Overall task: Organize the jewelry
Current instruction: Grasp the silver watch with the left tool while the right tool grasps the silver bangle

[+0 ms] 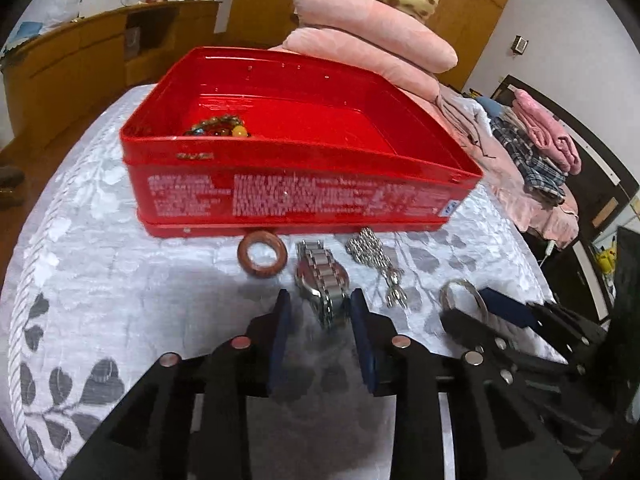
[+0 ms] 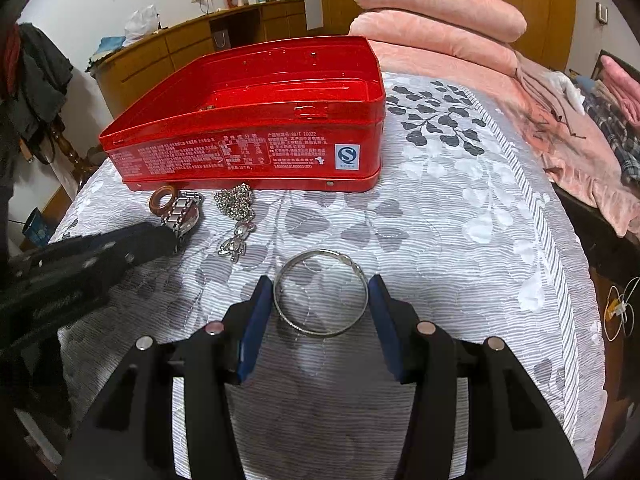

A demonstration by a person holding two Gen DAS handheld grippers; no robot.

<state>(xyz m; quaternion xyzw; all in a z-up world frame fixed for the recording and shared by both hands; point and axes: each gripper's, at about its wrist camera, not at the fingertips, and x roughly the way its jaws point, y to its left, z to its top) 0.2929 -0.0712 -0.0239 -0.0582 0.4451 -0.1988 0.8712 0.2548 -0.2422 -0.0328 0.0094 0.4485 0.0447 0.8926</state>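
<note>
An open red tin [image 1: 296,196] [image 2: 248,152] stands on the bedspread, with a beaded bracelet [image 1: 218,126] inside its left corner. In front of it lie a brown wooden ring [image 1: 262,254] [image 2: 162,200], a steel watch [image 1: 322,280] [image 2: 182,210], a silver chain with a bear pendant [image 1: 376,262] [image 2: 236,220] and a silver bangle [image 2: 320,294] [image 1: 464,296]. My left gripper [image 1: 320,312] is open, its blue pads on either side of the watch's near end. My right gripper [image 2: 320,300] is open, its pads flanking the bangle without touching it.
Folded pink pillows and blankets [image 1: 372,36] [image 2: 436,12] pile up behind the tin. Clothes [image 1: 536,148] lie at the right. A wooden dresser [image 1: 80,60] [image 2: 192,44] stands beyond the bed. The bed edge [image 2: 568,280] drops off at the right.
</note>
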